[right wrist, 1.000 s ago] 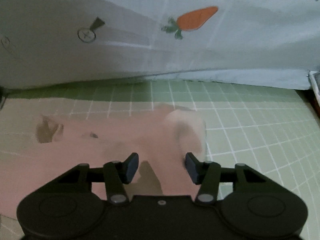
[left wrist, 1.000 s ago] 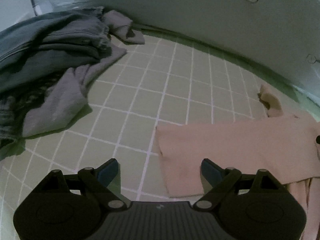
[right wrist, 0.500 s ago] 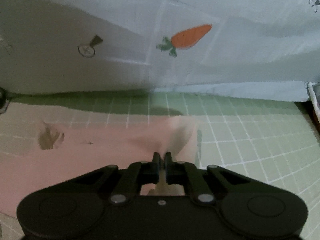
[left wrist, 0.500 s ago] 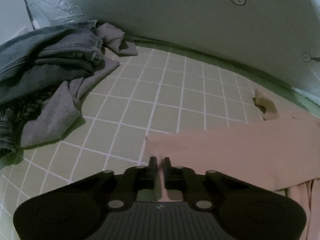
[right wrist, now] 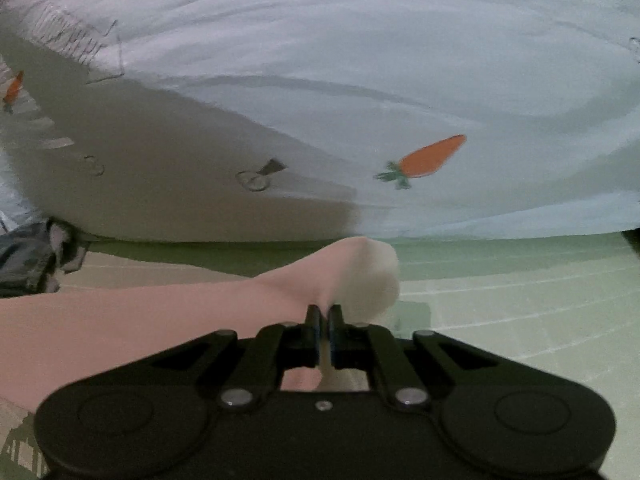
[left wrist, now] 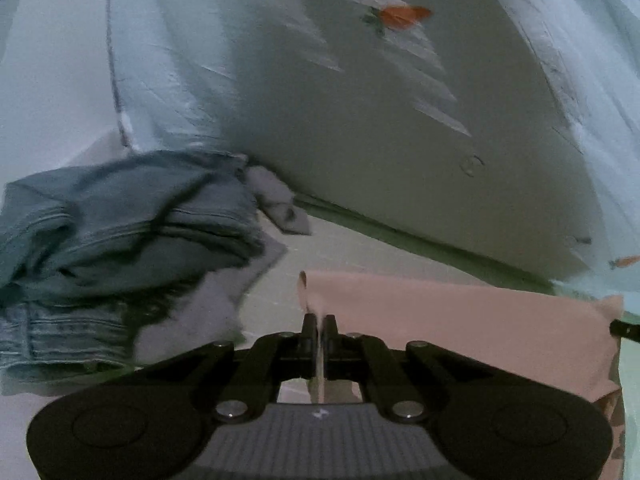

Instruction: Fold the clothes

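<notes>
Left gripper (left wrist: 319,326): black, two-fingered, its fingers pressed together on a thin edge of the pink garment (left wrist: 460,320), a sliver of cloth standing up between them. Right gripper (right wrist: 325,320): same build, fingers likewise clamped on the pink garment (right wrist: 132,320), pinching it just below a rounded, pale fold that bulged above the tips. The garment: soft, matte, salmon-pink fabric, stretched as a broad smooth band between the two grips; in the left wrist view it spread to the right, in the right wrist view to the left. Counter (right wrist: 520,292): covered by a pale green mat with a white grid, blurred. Pile of clothes (left wrist: 120,240): on the left of the left wrist view, crumpled blue denim with stitched seams on top, a grey knit piece (left wrist: 192,316) slumped beneath and beside it, touching; well apart from the pink garment's gripped edge. Backdrop sheet (right wrist: 360,60): far side, pale bluish-white cloth, creased, printed with an orange carrot (right wrist: 428,158) with green top and small circular marks.
</notes>
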